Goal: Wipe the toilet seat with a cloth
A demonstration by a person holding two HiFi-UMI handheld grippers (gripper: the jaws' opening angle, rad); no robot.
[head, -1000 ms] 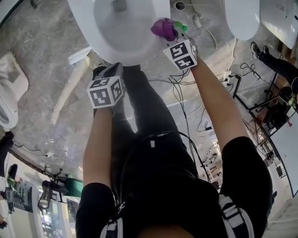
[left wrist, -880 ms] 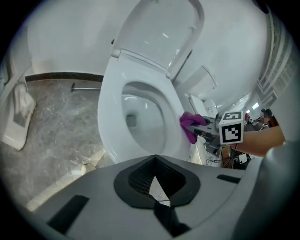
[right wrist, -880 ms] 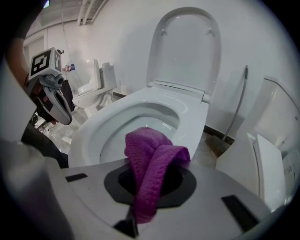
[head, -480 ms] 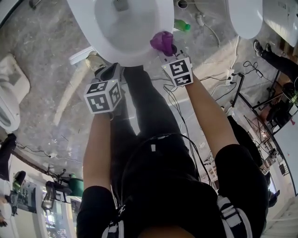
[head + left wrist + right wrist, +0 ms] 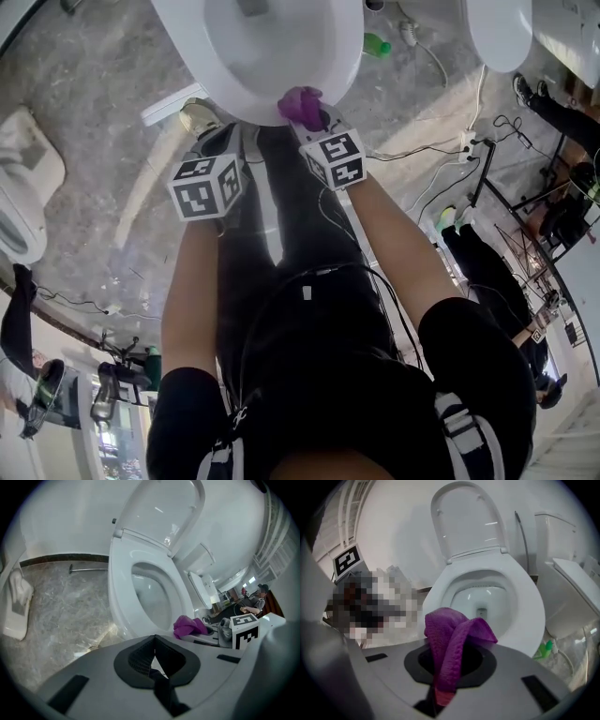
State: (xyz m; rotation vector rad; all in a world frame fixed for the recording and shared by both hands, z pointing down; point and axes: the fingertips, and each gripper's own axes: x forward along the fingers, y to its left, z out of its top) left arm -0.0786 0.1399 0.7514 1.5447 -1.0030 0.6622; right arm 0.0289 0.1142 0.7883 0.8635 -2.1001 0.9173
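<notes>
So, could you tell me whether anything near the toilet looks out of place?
Yes: a small green plastic bottle seems to lie on its side on the grey marble floor beside the white toilet bowl, and loose cables trail over the floor nearby. The purple cloth is simply clamped in the right gripper.

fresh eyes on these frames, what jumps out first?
The purple cloth stands out first, pinched in the right gripper and bright against the white toilet seat at its front rim. Behind it the lid stands raised over the open bowl. The left gripper is shut and empty, off to the left of the toilet's front, over the marble floor.
</notes>
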